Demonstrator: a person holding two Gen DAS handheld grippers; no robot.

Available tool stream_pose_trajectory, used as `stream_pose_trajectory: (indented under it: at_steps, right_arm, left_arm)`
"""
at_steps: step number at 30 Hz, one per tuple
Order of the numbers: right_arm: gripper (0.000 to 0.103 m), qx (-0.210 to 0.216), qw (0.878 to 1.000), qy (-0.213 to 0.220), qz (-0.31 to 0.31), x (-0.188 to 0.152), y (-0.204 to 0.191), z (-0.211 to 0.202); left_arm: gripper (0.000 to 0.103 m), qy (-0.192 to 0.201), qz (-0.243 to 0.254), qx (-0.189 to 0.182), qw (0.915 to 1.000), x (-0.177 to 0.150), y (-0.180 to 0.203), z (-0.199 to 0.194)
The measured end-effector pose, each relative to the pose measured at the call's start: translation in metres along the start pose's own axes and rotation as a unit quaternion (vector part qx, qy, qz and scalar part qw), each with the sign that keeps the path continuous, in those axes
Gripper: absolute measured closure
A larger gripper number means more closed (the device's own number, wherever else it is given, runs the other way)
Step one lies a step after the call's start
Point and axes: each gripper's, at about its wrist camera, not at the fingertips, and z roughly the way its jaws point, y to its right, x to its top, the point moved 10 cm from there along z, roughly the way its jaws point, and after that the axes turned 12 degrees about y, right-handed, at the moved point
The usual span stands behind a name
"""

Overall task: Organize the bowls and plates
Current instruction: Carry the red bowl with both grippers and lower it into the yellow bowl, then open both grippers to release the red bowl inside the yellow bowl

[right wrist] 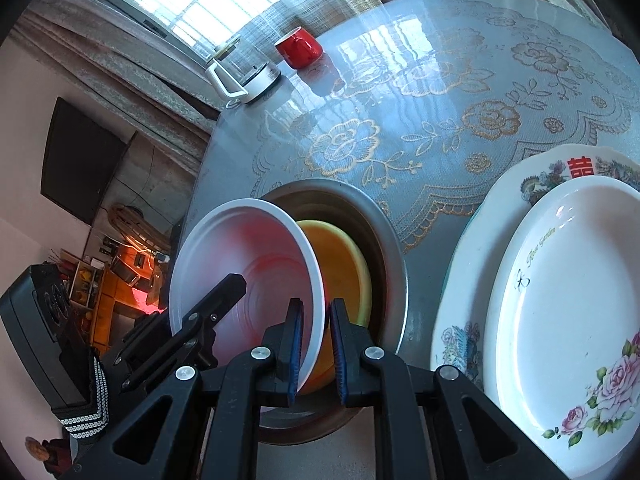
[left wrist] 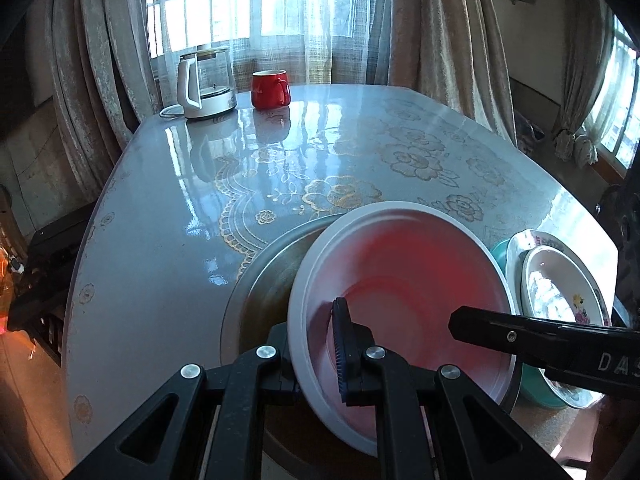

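A white bowl with a pink-red inside (left wrist: 404,304) is held tilted over a large steel basin (left wrist: 260,292). My left gripper (left wrist: 316,356) is shut on the bowl's near rim. In the right wrist view the same bowl (right wrist: 248,268) stands on edge above the basin (right wrist: 384,232), which holds a yellow bowl (right wrist: 340,256). My right gripper (right wrist: 314,344) clamps the white bowl's rim from the other side. The right gripper's finger (left wrist: 520,336) reaches in from the right in the left wrist view. Stacked flowered plates (right wrist: 560,320) lie to the right.
A glass kettle (left wrist: 204,84) and a red mug (left wrist: 270,89) stand at the table's far edge by the curtained window. The plate stack (left wrist: 560,280) sits on a teal plate at the table's right front edge. The table (left wrist: 320,152) has a glossy flowered cover.
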Motion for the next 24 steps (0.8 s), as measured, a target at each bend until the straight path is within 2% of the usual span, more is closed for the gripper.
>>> stream_pose_trajectory:
  at_steps: [9, 16, 21, 24]
  right_arm:
    - [0.090, -0.013, 1.000, 0.025, 0.000, 0.010, 0.010, -0.008]
    - [0.090, -0.011, 1.000, 0.019, -0.010, 0.011, 0.007, -0.006]
    - [0.086, -0.009, 1.000, 0.016, -0.006, 0.014, 0.006, -0.004]
    - [0.082, -0.008, 1.000, 0.018, -0.009, 0.015, 0.006, -0.006]
  left_arm:
    - [0.086, -0.013, 0.001, -0.011, 0.9998, -0.006, 0.008, 0.013]
    - [0.085, -0.019, -0.013, -0.008, 0.9997, -0.005, 0.004, 0.011]
    - [0.084, -0.017, -0.017, 0.000, 0.9997, -0.001, -0.002, 0.007]
    - [0.078, -0.012, -0.021, 0.001, 0.9997, 0.000, -0.005, 0.005]
